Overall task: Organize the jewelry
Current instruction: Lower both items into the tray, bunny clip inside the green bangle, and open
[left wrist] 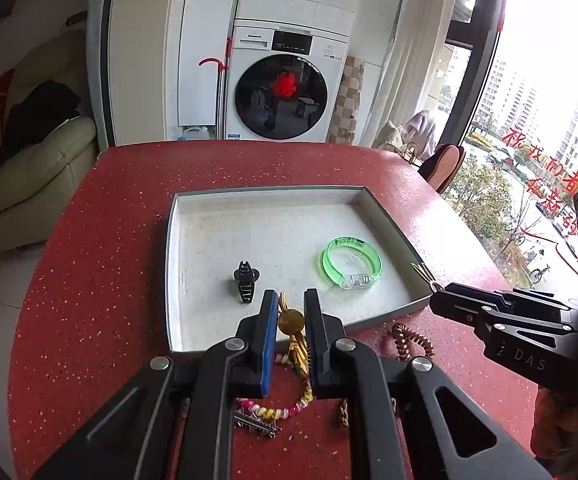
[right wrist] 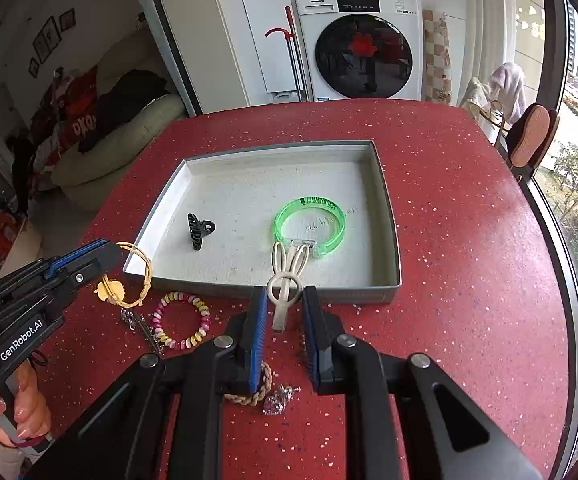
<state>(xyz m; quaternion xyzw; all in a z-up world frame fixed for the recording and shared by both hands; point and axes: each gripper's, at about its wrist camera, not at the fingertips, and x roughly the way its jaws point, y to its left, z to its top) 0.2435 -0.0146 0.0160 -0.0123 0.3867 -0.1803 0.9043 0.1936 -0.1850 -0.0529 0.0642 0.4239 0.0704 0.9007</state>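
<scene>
Red speckled bench [right wrist: 449, 200] is carrying everything: nearest, both tools are hanging before the tray's [right wrist: 385, 292] front wall. Left tool [left wrist: 291, 304] is pinching a yellow charm loop [right wrist: 127, 280]; right tool [right wrist: 285, 300], apart in its own view, is carrying a cream rabbit clip [right wrist: 287, 276]. Next, I'd judge, both need lifting over the wall and letting go, beside the black claw clip [right wrist: 199, 230] and green bangle [right wrist: 311, 222] lying farther in.

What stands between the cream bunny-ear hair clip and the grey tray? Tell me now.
Nothing visible. The right gripper holds the cream bunny-ear hair clip just above the near rim of the shallow grey tray. Only the green translucent bangle lies close beyond the clip's tips, so aim for bare floor beside it.
</scene>
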